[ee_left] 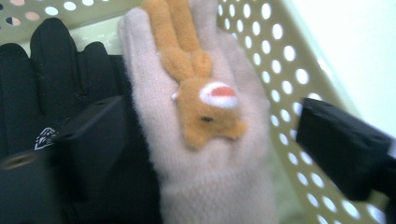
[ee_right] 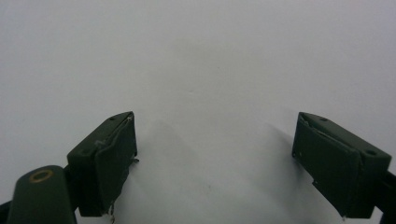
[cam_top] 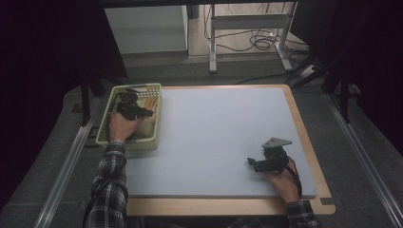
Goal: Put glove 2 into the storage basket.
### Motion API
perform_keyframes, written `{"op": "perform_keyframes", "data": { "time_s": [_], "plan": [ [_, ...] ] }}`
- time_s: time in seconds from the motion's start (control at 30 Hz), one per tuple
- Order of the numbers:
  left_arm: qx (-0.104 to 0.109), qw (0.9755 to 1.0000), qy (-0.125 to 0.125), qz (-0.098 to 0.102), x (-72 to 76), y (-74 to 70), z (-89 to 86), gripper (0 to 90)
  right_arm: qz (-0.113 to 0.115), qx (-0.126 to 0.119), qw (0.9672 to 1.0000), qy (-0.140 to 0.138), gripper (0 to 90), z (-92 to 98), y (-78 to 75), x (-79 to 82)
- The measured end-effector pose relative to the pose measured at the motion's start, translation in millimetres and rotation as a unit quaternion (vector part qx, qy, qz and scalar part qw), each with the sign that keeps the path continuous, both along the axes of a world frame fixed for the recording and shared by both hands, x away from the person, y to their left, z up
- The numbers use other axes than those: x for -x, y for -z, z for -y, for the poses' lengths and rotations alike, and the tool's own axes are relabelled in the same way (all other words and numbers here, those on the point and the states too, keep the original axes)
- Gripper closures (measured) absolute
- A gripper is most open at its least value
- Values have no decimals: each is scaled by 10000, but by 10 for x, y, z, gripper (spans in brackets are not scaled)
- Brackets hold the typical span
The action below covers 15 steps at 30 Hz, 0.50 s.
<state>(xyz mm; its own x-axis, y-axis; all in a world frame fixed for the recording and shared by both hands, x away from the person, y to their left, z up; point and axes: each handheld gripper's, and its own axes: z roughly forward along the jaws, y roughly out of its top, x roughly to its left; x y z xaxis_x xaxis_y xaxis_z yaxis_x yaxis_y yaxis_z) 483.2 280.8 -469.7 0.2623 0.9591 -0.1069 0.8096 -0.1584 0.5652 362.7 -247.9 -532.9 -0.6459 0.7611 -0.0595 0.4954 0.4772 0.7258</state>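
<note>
Both claws wide | left claw (ee_left: 210,140) straddles pink glove (ee_left: 210,177)

pink glove (ee_left: 210,154) | orange animal patch | flat in basket (ee_left: 299,74)

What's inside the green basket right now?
The basket holds a pale pink glove with an orange plush animal on it, beside a black glove. The left gripper straddles the pink glove. Anything beneath the gloves is covered.
</note>
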Motion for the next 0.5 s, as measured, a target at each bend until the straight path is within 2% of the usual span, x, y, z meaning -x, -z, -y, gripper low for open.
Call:
{"op": "perform_keyframes", "data": {
  "time_s": [0.13, 0.2, 0.3, 0.37, 0.5],
  "plan": [
    [75, 9999, -79, 13, 44, 8, -60, 313, -1, 0, 10000, 1, 136, 0, 0, 0],
    [161, 9999, -17, -37, 51, 33, -88, 442, -1, -1, 10000, 2, 136, 0, 0, 0],
    [135, 9998, 33, -151, 34, 71, -81, 572, -3, -3, 10000, 2, 136, 0, 0, -1],
    [44, 9995, 55, -298, 2, 112, -63, 640, -3, -3, 10000, 1, 136, 0, 0, -1],
    [116, 9990, 71, -421, -48, 182, -25, 666, -1, -3, 10000, 1, 136, 0, 0, -1]
  ]
}}
